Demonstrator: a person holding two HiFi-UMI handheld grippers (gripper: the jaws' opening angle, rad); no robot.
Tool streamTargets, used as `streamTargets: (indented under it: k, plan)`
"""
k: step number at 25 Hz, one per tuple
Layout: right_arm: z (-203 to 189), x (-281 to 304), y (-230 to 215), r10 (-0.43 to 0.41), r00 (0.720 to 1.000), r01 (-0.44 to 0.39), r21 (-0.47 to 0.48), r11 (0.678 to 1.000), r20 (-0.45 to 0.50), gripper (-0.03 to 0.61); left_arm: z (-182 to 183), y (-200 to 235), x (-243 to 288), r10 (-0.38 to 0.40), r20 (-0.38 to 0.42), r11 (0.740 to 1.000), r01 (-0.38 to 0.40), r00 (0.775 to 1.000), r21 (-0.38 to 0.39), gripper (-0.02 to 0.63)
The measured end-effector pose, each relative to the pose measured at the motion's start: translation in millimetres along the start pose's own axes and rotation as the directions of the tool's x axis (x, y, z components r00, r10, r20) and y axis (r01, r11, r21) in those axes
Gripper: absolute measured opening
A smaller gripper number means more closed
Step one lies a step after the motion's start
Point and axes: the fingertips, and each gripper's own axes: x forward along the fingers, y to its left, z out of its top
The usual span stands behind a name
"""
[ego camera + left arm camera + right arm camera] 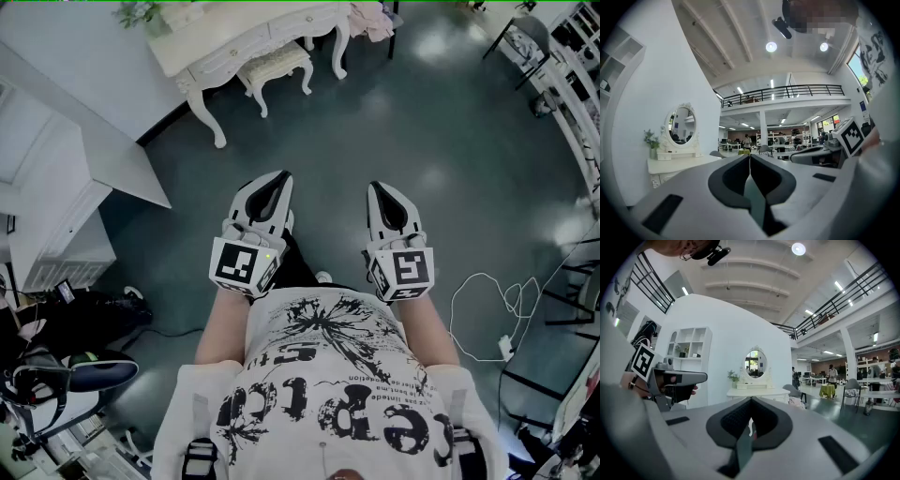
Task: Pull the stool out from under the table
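Stool (275,64) under white dressing table (221,47)

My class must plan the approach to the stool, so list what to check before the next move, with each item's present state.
1. Stool located, tucked under the dressing table: ok.
2. Left gripper open for a grasp: not ok, jaws together, empty.
3. Right gripper open: not ok, jaws together, empty.
4. Grippers near the stool: not ok, both held by the body.
5. Floor towards the stool unobstructed: ok; white cable lies off to the right.
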Motion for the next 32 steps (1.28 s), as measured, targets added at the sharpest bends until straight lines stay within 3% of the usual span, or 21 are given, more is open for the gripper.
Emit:
streamTargets:
  k: [10, 21, 26, 32]
  plan:
    - [-2, 6, -4, -0.024, 0.999, 0.024, 0.000, 1.000, 0.026, 0.016, -13, 6, 9, 0.002, -0.019, 1.000, -0.003, 1.000, -0.008, 0.021]
    - [-19, 26, -43, -0.058, 0.998, 0.058, 0.017, 0.998, 0.000, 0.015, -41, 8, 48, -0.035, -0.072, 0.999, 0.034, 0.997, -0.016, 0.021]
    - [-28, 68, -70, -0.057, 0.998, 0.059, 0.042, 0.997, -0.040, 0.017, -54, 39, 88, -0.023, -0.101, 0.999, 0.019, 0.995, -0.041, 0.021]
    - [-15, 159, -127, -0.012, 0.996, 0.015, 0.032, 0.999, -0.091, 0.015, -60, 94, 182, 0.019, -0.128, 0.996, -0.031, 0.992, -0.087, 0.021]
